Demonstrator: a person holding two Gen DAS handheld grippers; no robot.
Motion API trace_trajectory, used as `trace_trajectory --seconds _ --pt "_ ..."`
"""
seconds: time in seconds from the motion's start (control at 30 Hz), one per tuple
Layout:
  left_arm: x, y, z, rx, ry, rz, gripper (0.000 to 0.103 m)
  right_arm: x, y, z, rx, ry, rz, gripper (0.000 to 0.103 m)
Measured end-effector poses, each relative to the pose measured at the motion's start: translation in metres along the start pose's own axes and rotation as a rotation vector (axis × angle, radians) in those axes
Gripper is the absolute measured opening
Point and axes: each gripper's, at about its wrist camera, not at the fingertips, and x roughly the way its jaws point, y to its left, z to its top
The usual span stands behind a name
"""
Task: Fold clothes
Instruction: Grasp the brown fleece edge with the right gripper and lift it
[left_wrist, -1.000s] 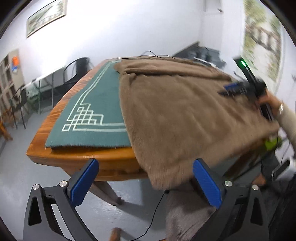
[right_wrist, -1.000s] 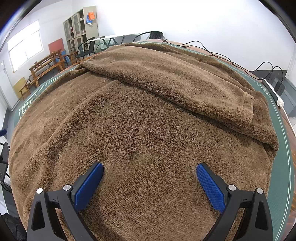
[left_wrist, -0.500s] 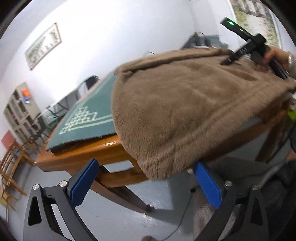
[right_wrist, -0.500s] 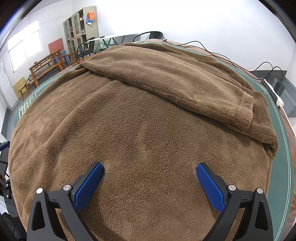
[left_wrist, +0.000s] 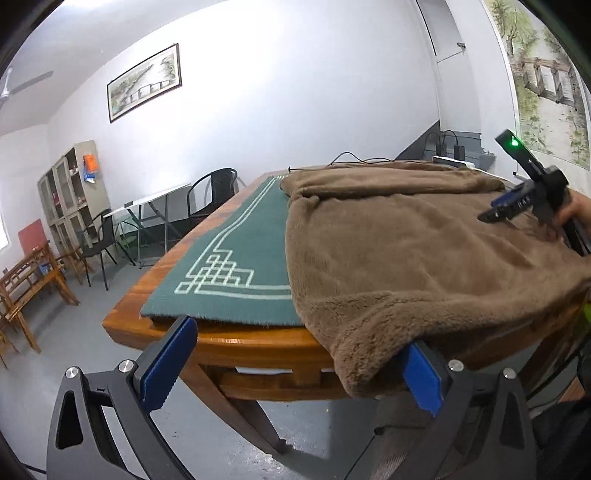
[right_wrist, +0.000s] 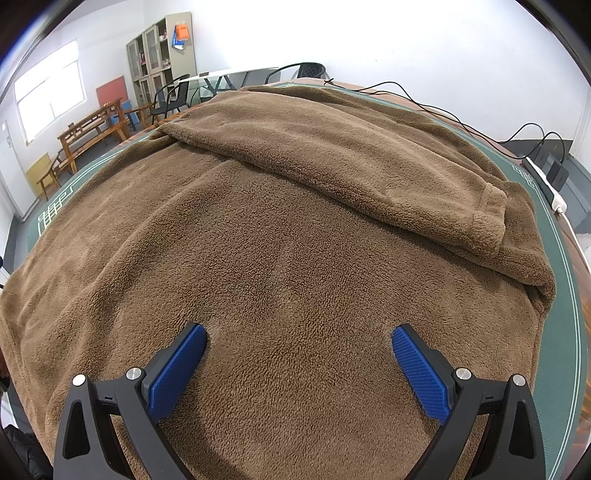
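Blue-padded and spread wide, the left claw (left_wrist: 295, 363) is hovering at the fleece (left_wrist: 406, 258) corner drooping off the table (left_wrist: 236, 343). The right claw (right_wrist: 299, 365), also gaping, is pressing on the fleece lying over the mat (left_wrist: 236, 258). Any corner pinch wants both layers deep between the pads.

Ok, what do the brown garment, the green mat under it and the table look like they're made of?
Brown garment: looks like thick fleece or plush, matte; a fuzzy nubbly pile shows all over.
Green mat: seems a flat woven or felt cloth with pale line patterns; short threads fray at its near edge.
Table: looks like solid wood, orange-brown and glossy; its rounded edge catches reflections.
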Motion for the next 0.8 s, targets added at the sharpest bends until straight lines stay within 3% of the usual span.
trace_trajectory --seconds 0.2,0.4,0.57,0.8 --pt "-0.005 -0.001 0.018 0.041 -0.016 0.035 0.102 -0.014 0.005 -0.002 -0.003 -0.068 -0.117 0.102" --pt "-0.004 -0.001 0.048 0.068 -0.025 0.032 0.102 -0.074 0.000 -0.020 0.071 -0.308 -0.138 0.102" --pt "-0.004 -0.003 0.077 0.080 -0.053 0.004 0.102 -0.143 0.008 -0.070 0.117 -0.478 -0.214 0.102" --pt "-0.001 -0.004 0.104 0.082 -0.070 -0.042 0.102 -0.178 0.032 -0.164 0.125 -0.449 -0.419 0.102"
